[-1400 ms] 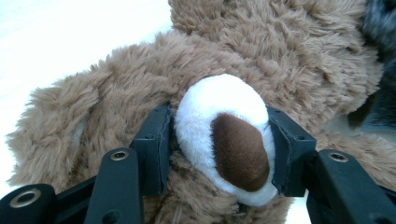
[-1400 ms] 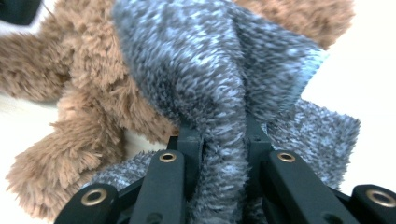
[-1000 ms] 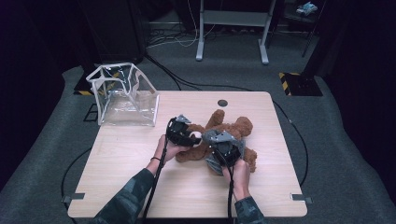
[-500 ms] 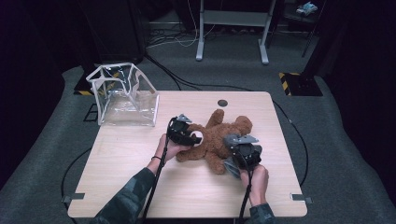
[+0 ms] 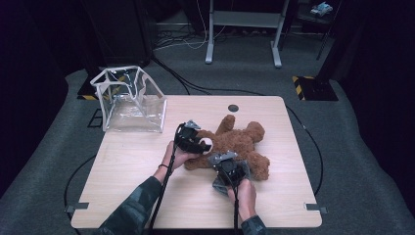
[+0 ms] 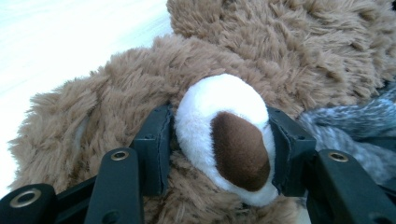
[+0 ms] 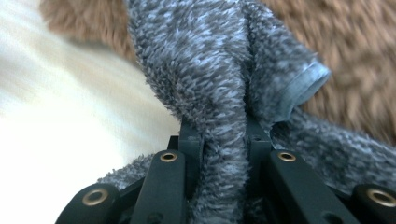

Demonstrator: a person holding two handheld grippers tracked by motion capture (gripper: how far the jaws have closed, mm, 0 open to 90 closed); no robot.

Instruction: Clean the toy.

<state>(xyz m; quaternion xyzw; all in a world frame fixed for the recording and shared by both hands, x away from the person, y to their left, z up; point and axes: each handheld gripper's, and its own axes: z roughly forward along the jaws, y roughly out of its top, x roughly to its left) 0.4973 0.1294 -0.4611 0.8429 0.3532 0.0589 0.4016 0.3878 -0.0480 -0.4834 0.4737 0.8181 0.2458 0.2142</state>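
My right gripper [image 5: 230, 171] had its fingers [image 7: 189, 140] pinched tight on a fold of the grey cloth [image 7: 224, 93] at the table's [image 5: 137, 166] near side. Beyond it, my left gripper [image 5: 191, 139] clamped its half-open fingers [image 6: 156, 140] around the white snout [image 6: 224, 135] of the teddy bear [image 5: 240, 144], which lay mid-table. A clear bag [image 5: 129, 100] stood at the far left corner.

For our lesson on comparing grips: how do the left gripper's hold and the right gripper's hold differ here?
The left gripper clamps the teddy bear by its white muzzle, jaws fairly wide; the right gripper pinches a thin fold of grey fleece cloth, jaws nearly together. The muzzle is plump and rounded; the cloth is bunched and limp. Both grips are shut on soft material.
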